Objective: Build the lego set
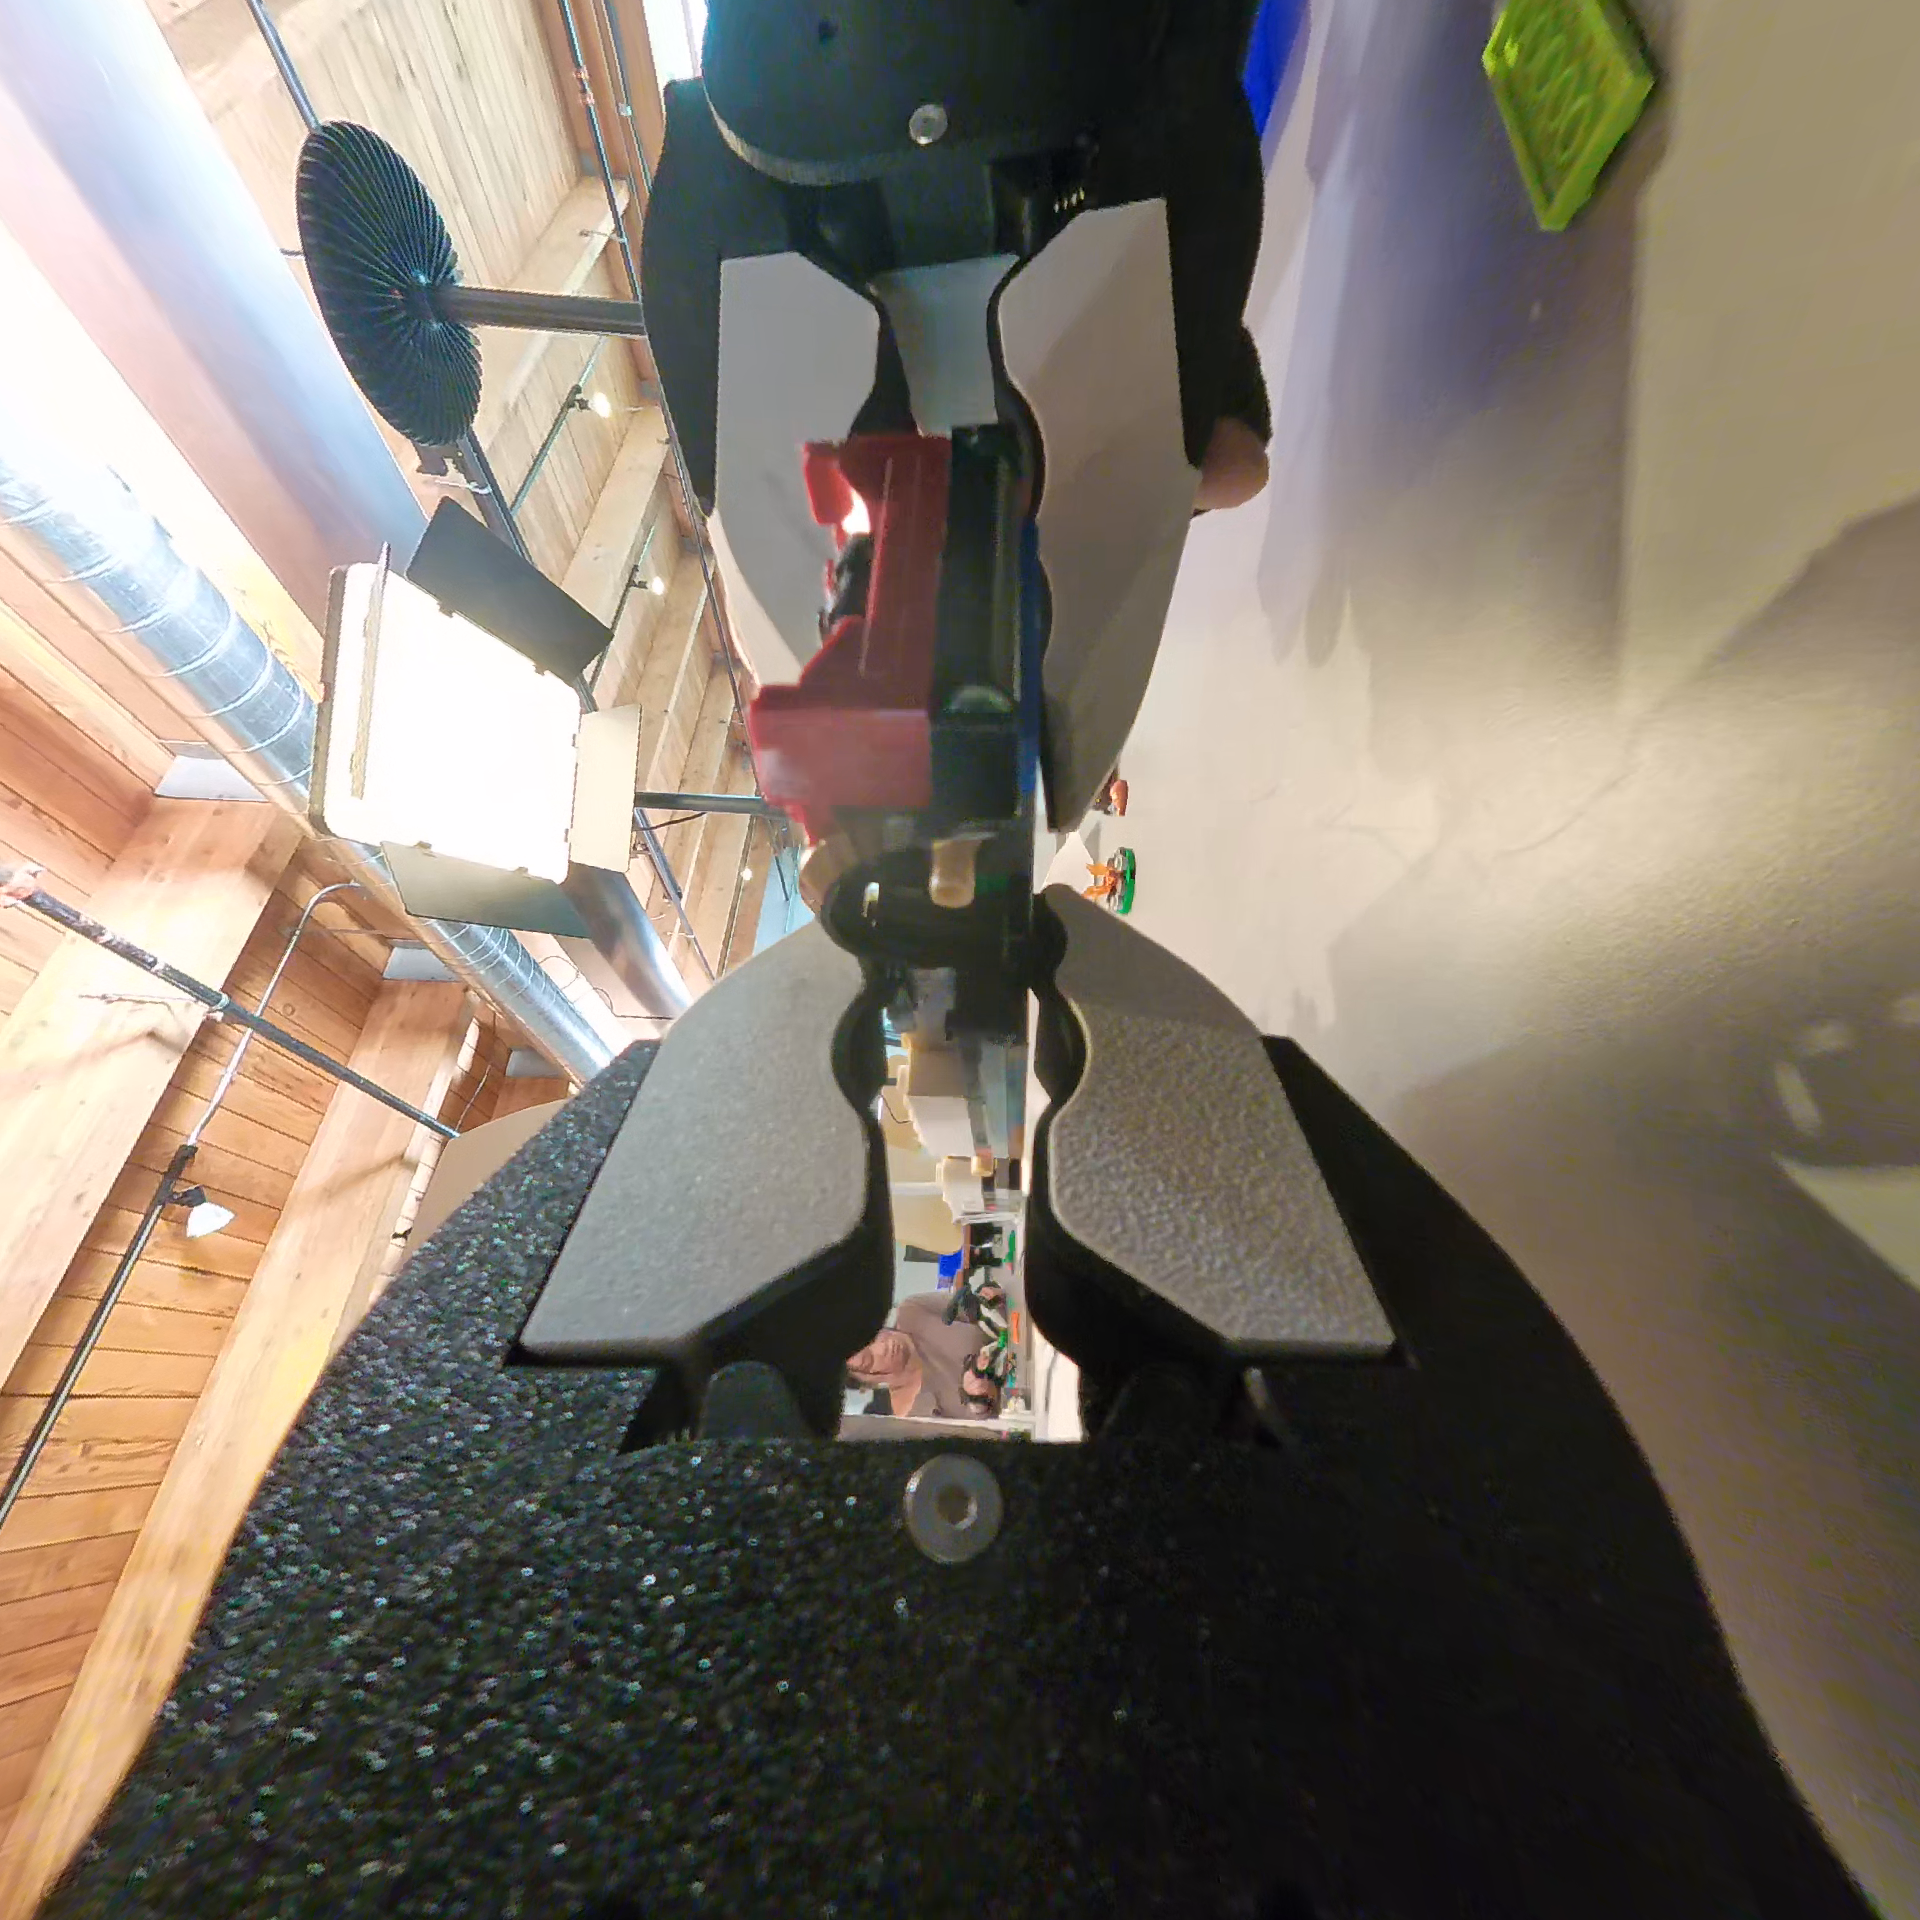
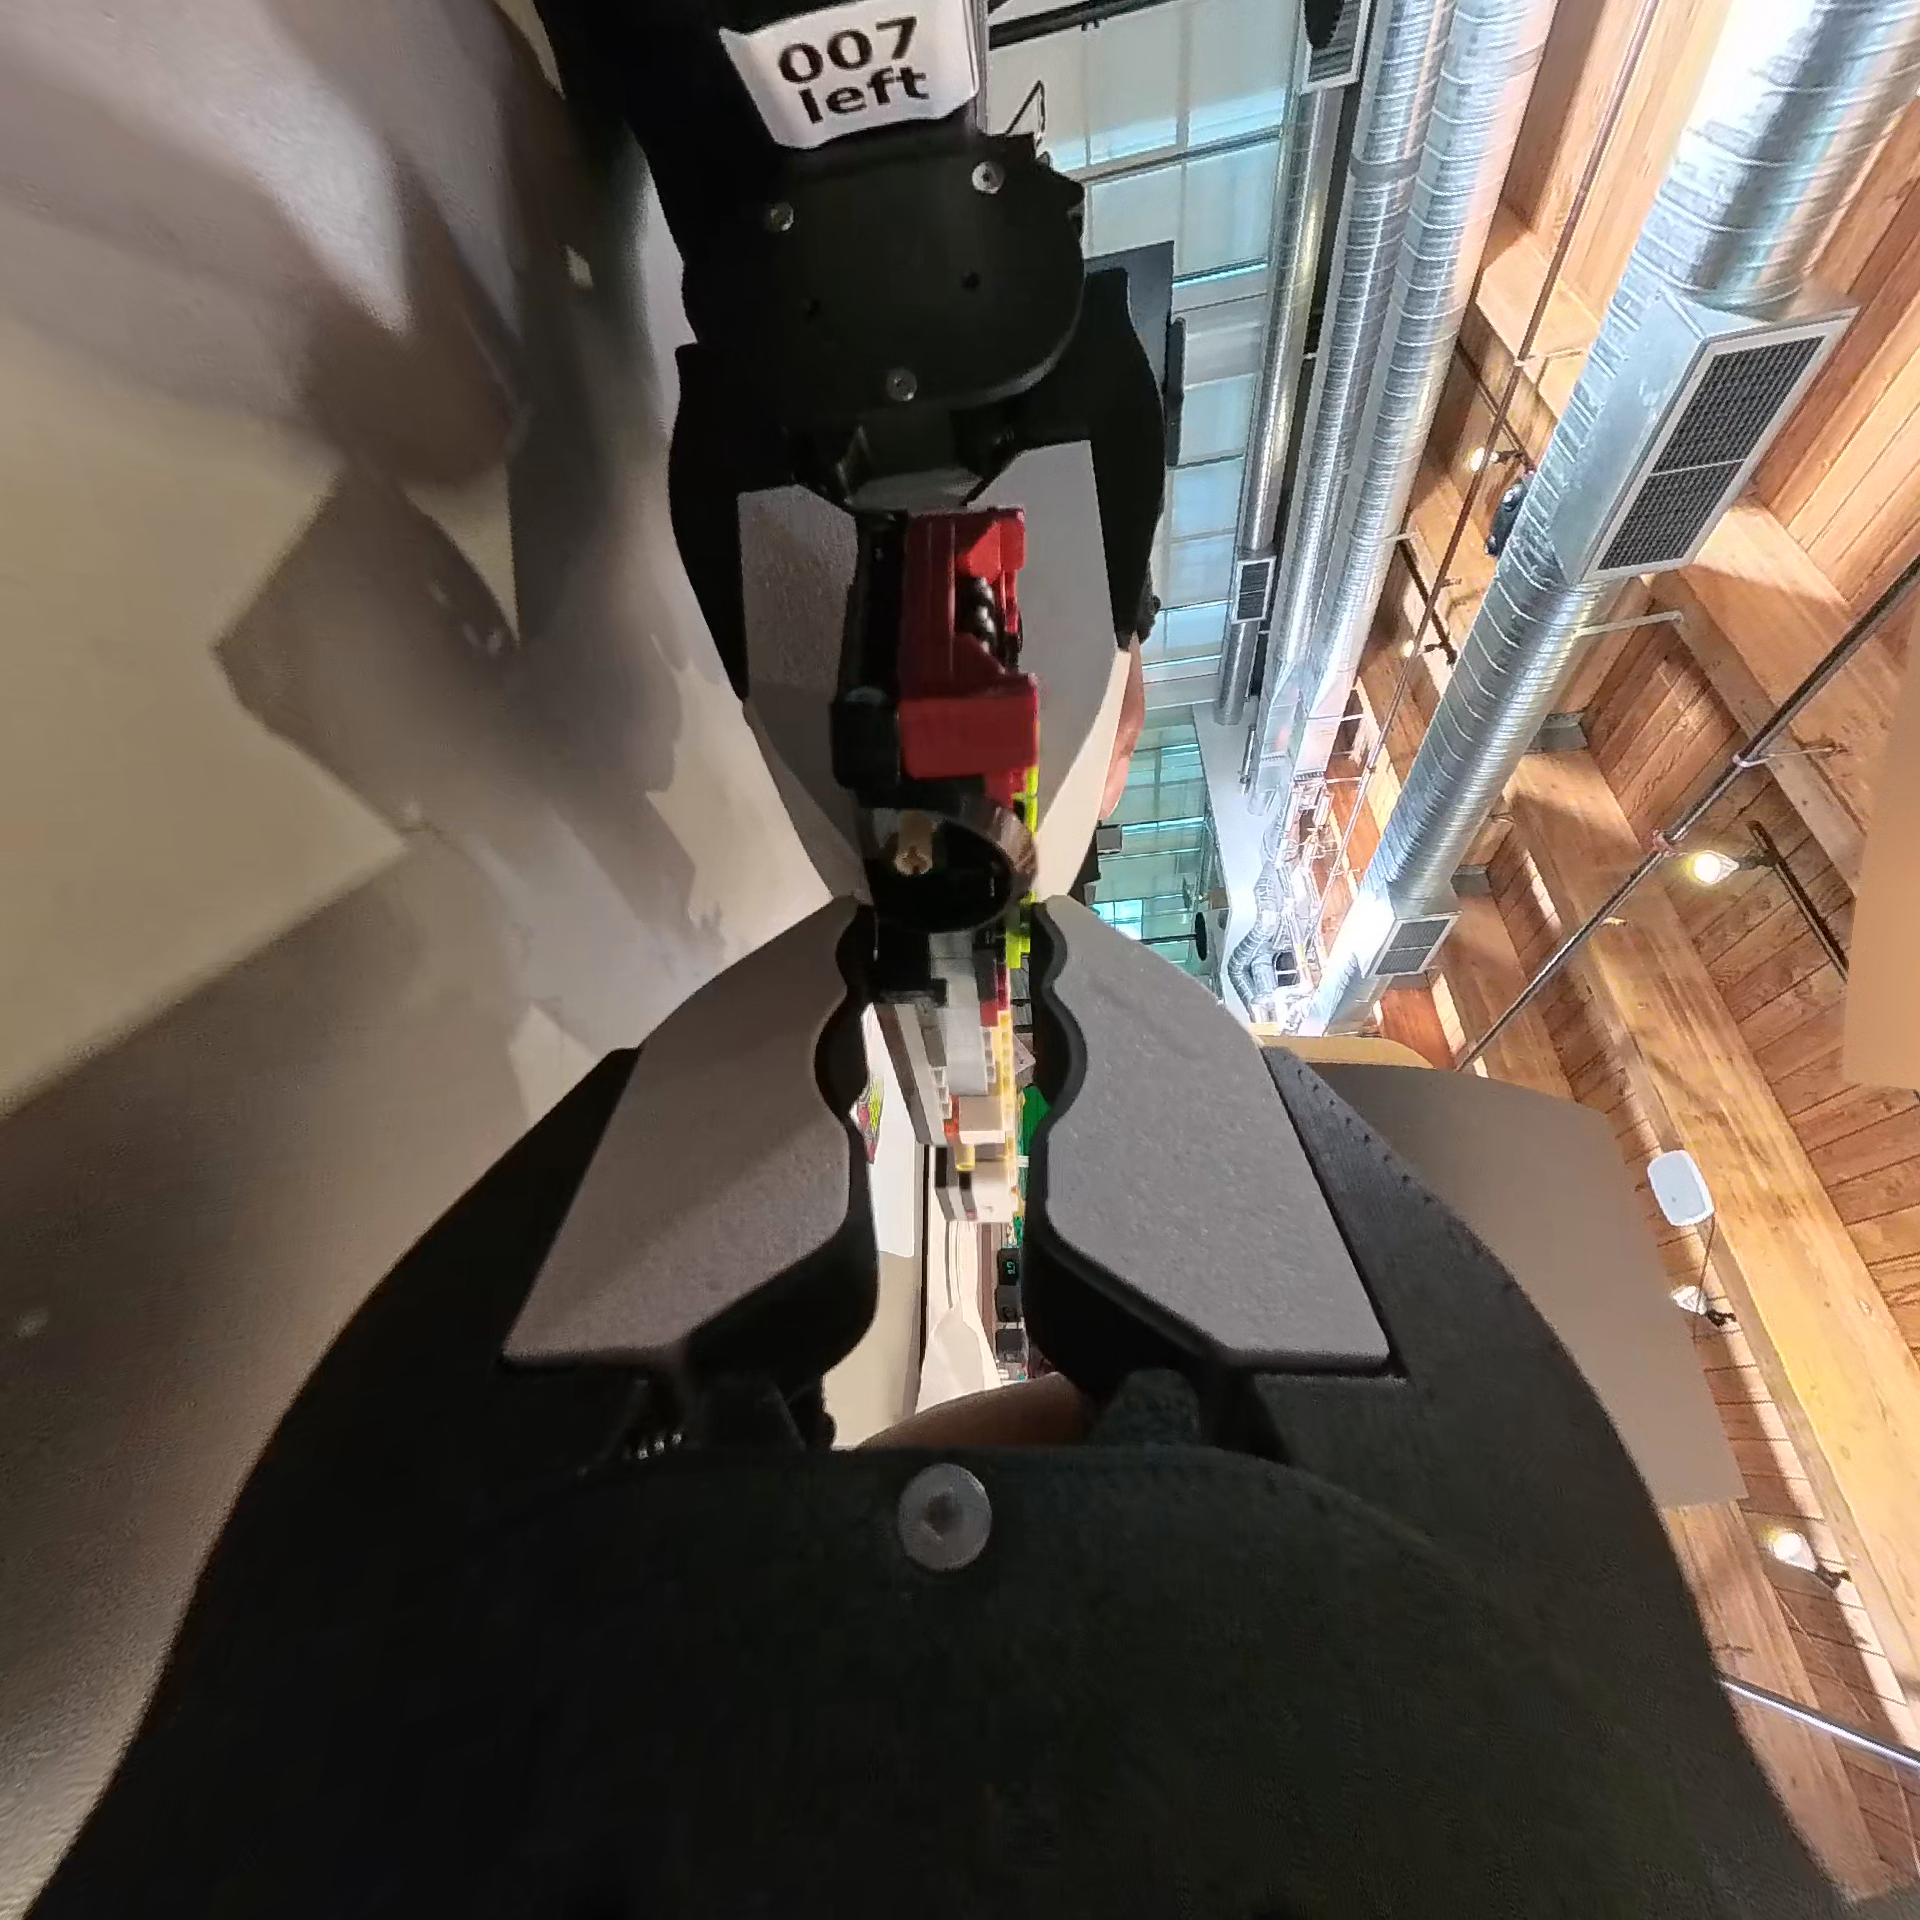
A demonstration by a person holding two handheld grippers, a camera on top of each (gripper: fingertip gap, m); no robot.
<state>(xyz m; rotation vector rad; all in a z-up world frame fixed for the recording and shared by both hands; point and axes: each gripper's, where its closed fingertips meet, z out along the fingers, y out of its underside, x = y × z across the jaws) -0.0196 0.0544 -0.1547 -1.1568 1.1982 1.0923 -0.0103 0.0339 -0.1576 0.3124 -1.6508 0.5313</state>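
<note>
Brick model (image 1: 914, 727), red and black: left claw (image 1: 945, 977) and right claw (image 2: 951, 966) both clamping it, narrowly parted, above the tabletop (image 1: 1558, 727).

Wood-plank walls (image 2: 1714, 935), silver ducts (image 2: 1538, 644), a bright light panel (image 1: 447, 717).

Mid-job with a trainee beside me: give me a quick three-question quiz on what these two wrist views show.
1. Multiple choice: the biggest block on the brick model is A red, B pink, C orange.
2. True or false: the left gripper and the right gripper point away from each other.
3. Short answer: what flat thing lies on the white surface at the top right of the left wrist view?
Key: 1 A. 2 False: they meet tip to tip, both closed on the brick model. 3 A green plate.
</note>
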